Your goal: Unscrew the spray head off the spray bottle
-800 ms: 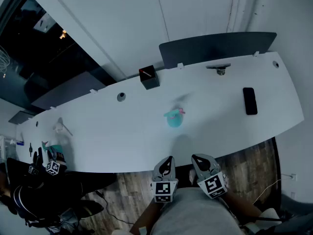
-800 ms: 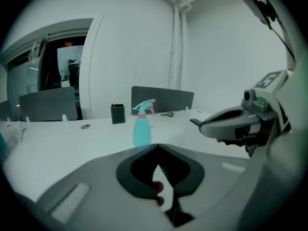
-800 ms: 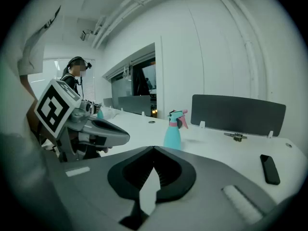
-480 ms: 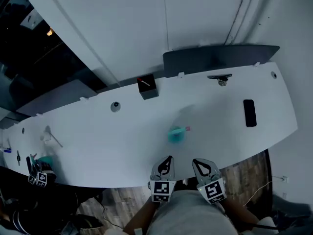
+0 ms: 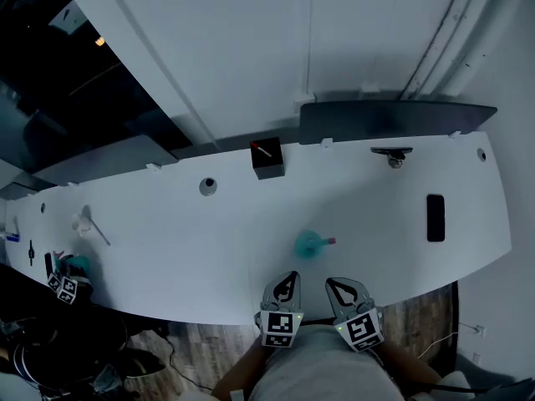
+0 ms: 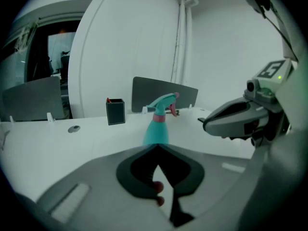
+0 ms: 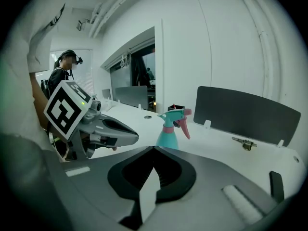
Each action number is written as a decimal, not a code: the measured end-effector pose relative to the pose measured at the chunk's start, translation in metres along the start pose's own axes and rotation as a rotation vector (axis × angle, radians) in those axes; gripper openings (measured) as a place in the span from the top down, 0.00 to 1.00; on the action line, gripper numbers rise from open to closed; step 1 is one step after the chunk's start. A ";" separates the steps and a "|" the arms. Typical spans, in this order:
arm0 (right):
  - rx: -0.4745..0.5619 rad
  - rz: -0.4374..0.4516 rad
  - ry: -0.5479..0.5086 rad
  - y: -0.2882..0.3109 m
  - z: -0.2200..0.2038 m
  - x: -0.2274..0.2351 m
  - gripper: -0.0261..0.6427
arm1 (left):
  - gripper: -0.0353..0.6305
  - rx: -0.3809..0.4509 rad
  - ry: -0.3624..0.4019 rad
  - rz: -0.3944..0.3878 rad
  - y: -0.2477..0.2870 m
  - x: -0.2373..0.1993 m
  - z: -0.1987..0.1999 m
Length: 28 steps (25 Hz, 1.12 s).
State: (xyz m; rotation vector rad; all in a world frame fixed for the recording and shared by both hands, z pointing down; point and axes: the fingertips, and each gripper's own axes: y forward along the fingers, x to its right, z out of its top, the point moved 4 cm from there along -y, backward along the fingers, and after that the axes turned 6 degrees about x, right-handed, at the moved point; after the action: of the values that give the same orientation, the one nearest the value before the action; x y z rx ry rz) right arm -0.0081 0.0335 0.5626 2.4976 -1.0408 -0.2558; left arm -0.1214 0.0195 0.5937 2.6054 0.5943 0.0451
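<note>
— Jaws: how do they stand?
— Clenched together on both the left gripper (image 5: 287,281) and the right gripper (image 5: 334,286), with nothing between them.
— And the spray bottle (image 5: 310,243)?
— Upright on the white table (image 5: 209,241), just ahead of both grippers and untouched. Its spray head (image 7: 179,115) is on. A black box (image 5: 267,159) stands farther back.

The left gripper (image 6: 155,147) has its jaws together, with nothing between them. Beyond it the teal bottle (image 6: 156,132) stands upright on the white table (image 6: 48,143), its spray head (image 6: 164,103) on. The right gripper (image 6: 211,123) is beside it.
</note>
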 end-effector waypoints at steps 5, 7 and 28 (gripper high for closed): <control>0.038 0.033 -0.026 0.006 0.011 0.015 0.96 | 0.94 -0.028 0.035 0.045 0.012 -0.002 0.000; 0.042 0.033 -0.024 0.004 0.011 0.020 0.96 | 0.94 -0.048 0.060 0.052 0.017 0.000 -0.002; 0.032 -0.040 0.033 -0.020 0.005 0.061 0.96 | 0.33 -0.221 0.423 -0.024 0.130 0.004 -0.020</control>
State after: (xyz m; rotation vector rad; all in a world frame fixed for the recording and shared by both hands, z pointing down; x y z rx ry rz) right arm 0.0457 0.0013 0.5491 2.5446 -0.9898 -0.2102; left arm -0.0681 -0.0741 0.6698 2.3807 0.7181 0.6305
